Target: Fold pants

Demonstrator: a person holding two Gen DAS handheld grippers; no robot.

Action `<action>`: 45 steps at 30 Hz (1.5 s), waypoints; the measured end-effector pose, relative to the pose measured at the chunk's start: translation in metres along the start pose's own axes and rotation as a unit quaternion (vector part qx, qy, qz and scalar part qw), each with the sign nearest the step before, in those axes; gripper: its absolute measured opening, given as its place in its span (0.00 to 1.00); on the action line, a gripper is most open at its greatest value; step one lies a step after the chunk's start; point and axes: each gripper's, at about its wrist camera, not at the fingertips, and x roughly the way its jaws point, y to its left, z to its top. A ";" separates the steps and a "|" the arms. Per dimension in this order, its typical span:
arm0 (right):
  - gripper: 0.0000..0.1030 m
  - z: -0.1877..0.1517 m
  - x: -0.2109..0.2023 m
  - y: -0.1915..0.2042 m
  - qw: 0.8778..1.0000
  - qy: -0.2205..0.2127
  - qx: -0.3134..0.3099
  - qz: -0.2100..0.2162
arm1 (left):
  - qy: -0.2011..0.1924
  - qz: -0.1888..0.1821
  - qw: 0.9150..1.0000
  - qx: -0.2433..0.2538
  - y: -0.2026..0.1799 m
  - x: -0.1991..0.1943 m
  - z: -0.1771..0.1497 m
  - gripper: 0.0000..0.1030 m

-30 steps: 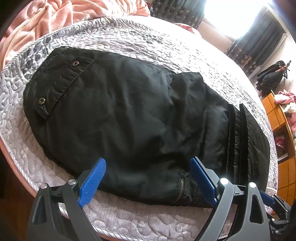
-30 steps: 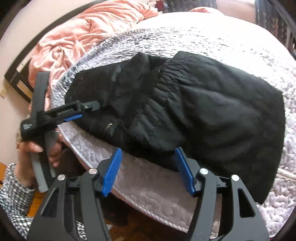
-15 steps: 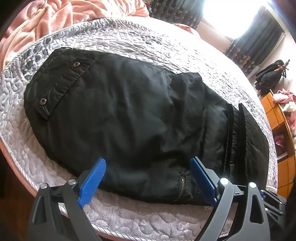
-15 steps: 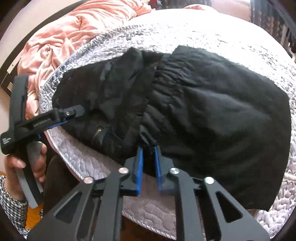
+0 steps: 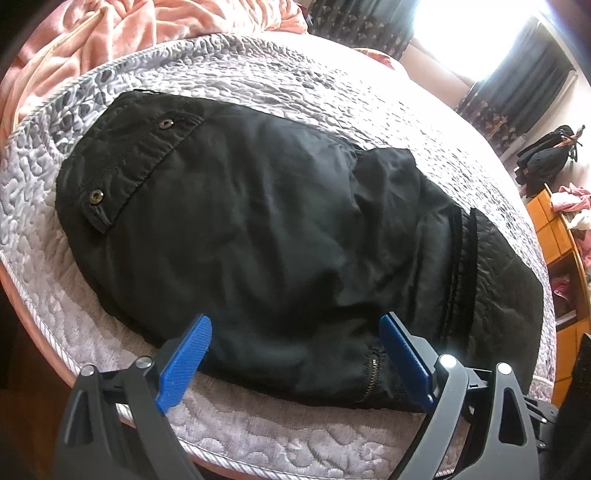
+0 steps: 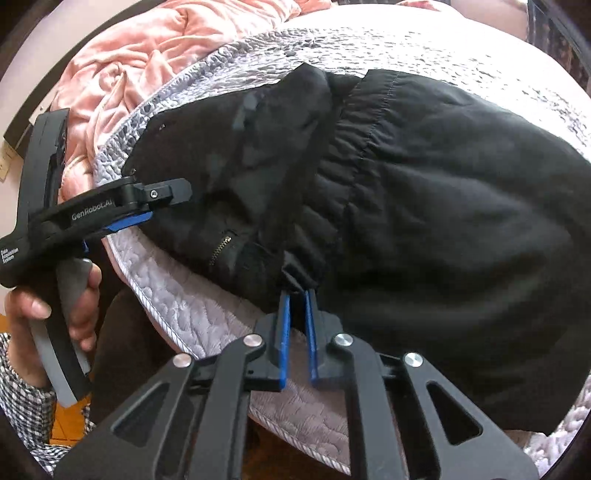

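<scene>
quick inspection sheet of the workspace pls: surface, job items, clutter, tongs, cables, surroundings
Surface: grey quilted bedspread over the bed.
Job's things: black pants, already doubled, lying near the bed's edge.
Clutter: pink blanket bunched at the far side.
Tongs: left tongs open, over the pants' near edge; right tongs shut on a pinch of the pants' edge.
Cables: nothing seen.
Surroundings: dark curtains, bright window, wooden shelf with clothes.

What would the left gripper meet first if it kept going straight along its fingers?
Most likely the black pants: the open left gripper points down at their near edge, close to the brass zipper, with the quilted bedspread just below. Exact depth is unclear.
</scene>
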 end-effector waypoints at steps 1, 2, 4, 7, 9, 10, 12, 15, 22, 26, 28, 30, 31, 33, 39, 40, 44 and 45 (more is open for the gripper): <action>0.17 0.000 -0.002 -0.001 1.000 0.000 0.000 0.007 | -0.001 -0.001 1.000 0.002 -0.003 0.000 0.000 0.90; 0.31 0.000 -0.004 -0.002 1.000 0.002 0.001 0.013 | 0.000 -0.002 1.000 0.008 -0.008 -0.001 0.000 0.90; 0.39 -0.003 -0.017 -0.002 1.000 -0.002 -0.005 0.025 | -0.001 -0.004 1.000 0.022 -0.017 -0.001 0.001 0.90; 0.53 -0.011 -0.052 -0.015 0.999 -0.031 -0.008 0.005 | -0.001 -0.014 0.999 0.052 -0.040 -0.004 0.001 0.90; 0.56 -0.018 -0.084 -0.042 0.998 -0.061 0.021 -0.020 | -0.001 -0.030 0.997 0.069 -0.058 -0.006 0.000 0.90; 0.59 -0.023 -0.102 -0.063 0.995 -0.072 0.048 -0.040 | 0.000 -0.035 0.996 0.078 -0.066 -0.006 -0.001 0.90; 0.64 -0.034 -0.125 -0.096 0.989 -0.086 0.090 -0.079 | 0.005 -0.042 0.994 0.098 -0.087 -0.003 -0.005 0.90; 0.73 -0.053 -0.143 -0.151 0.979 -0.079 0.155 -0.105 | 0.019 -0.033 0.991 0.126 -0.112 0.009 -0.013 0.90; 0.75 -0.085 -0.098 -0.221 0.975 -0.033 0.220 0.002 | 0.041 0.006 0.990 0.136 -0.115 0.043 -0.024 0.97; 0.60 -0.086 -0.075 -0.229 0.966 -0.044 0.233 0.105 | 0.055 0.000 0.990 0.127 -0.110 0.053 -0.021 0.97; 0.50 -0.084 -0.072 -0.231 0.964 -0.048 0.236 0.111 | 0.052 0.007 0.989 0.136 -0.112 0.054 -0.020 0.97; 0.29 -0.083 -0.084 -0.231 0.963 -0.062 0.232 0.126 | 0.055 0.005 0.990 0.131 -0.114 0.056 -0.019 0.97; 0.20 -0.083 -0.091 -0.234 0.960 -0.068 0.234 0.135 | 0.058 0.002 0.990 0.128 -0.115 0.057 -0.019 0.97; 0.16 -0.079 -0.108 -0.234 0.959 -0.082 0.229 0.143 | 0.061 0.000 0.990 0.126 -0.122 0.057 -0.022 0.97; 0.15 -0.084 -0.131 -0.231 0.970 -0.073 0.225 0.064 | 0.078 -0.019 0.988 0.133 -0.145 0.070 -0.025 0.97; 0.15 -0.090 -0.126 -0.236 0.967 -0.066 0.241 0.055 | 0.077 -0.020 0.987 0.138 -0.147 0.072 -0.026 0.97; 0.24 -0.105 -0.103 -0.245 0.961 -0.045 0.268 0.045 | 0.055 -0.014 0.984 0.166 -0.156 0.073 -0.033 0.97; 0.28 -0.103 -0.105 -0.243 0.962 -0.040 0.269 0.037 | 0.053 -0.019 0.985 0.163 -0.155 0.072 -0.032 0.97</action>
